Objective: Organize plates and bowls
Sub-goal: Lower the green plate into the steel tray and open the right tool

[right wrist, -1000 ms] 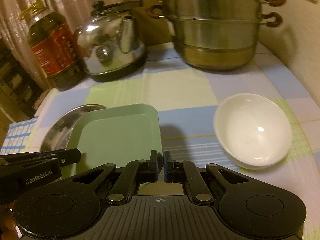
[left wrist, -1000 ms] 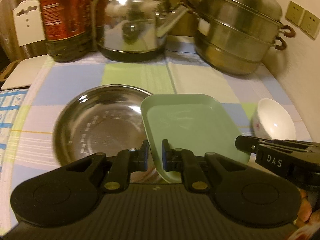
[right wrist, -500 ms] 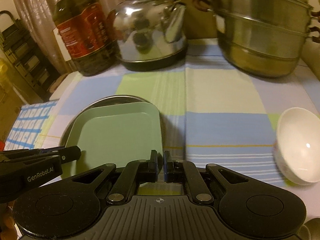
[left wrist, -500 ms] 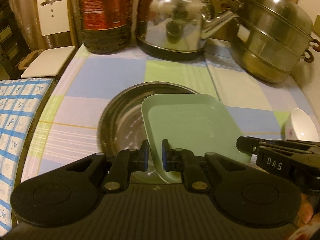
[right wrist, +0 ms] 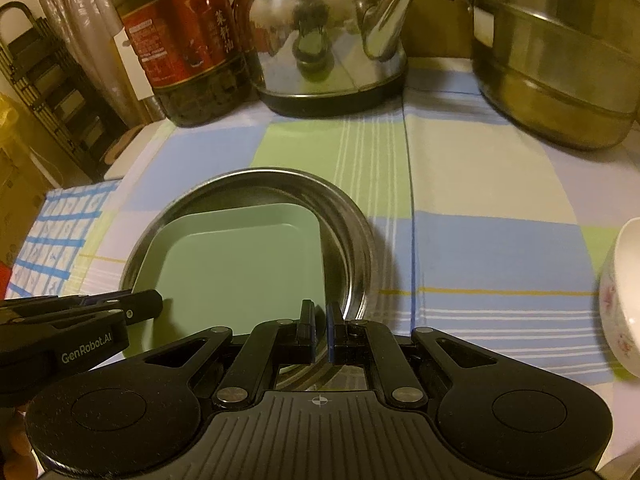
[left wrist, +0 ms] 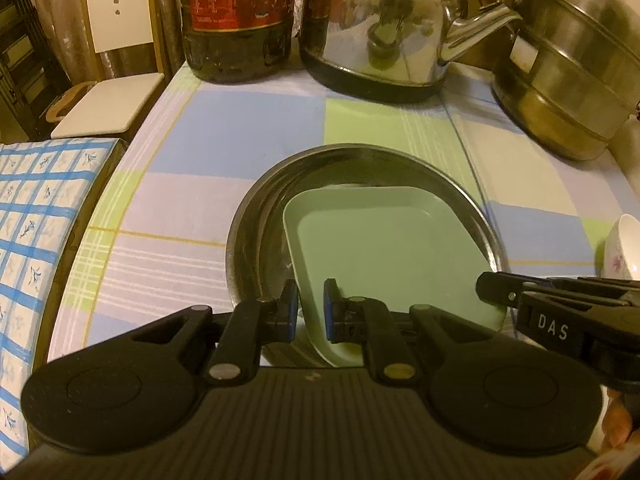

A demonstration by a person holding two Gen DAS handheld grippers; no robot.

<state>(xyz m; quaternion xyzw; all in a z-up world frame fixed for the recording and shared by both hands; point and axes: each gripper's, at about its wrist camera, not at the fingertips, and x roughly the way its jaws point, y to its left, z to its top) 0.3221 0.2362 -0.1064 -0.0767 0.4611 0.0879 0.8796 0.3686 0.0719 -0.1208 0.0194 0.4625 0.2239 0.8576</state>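
Observation:
A square green plate [left wrist: 384,256] [right wrist: 240,268] is held over a round steel plate [left wrist: 256,216] [right wrist: 352,224] on the checked tablecloth. My left gripper [left wrist: 311,308] is shut on the green plate's near left edge. My right gripper [right wrist: 320,330] is shut on its near right corner. Each gripper shows in the other's view, the right one [left wrist: 560,312] at lower right and the left one [right wrist: 80,320] at lower left. A white bowl [left wrist: 624,248] [right wrist: 624,300] stands apart at the right edge.
At the back stand an oil bottle [left wrist: 236,16] [right wrist: 184,40], a steel kettle [left wrist: 384,28] [right wrist: 328,36] and a stacked steel steamer pot [left wrist: 572,64] [right wrist: 560,52]. A blue-checked cloth [left wrist: 36,216] and a white chair [left wrist: 116,64] lie left of the table.
Both grippers have carried the green plate to the left, from beside the steel plate to over it. The white bowl has slid to the right edge of both views.

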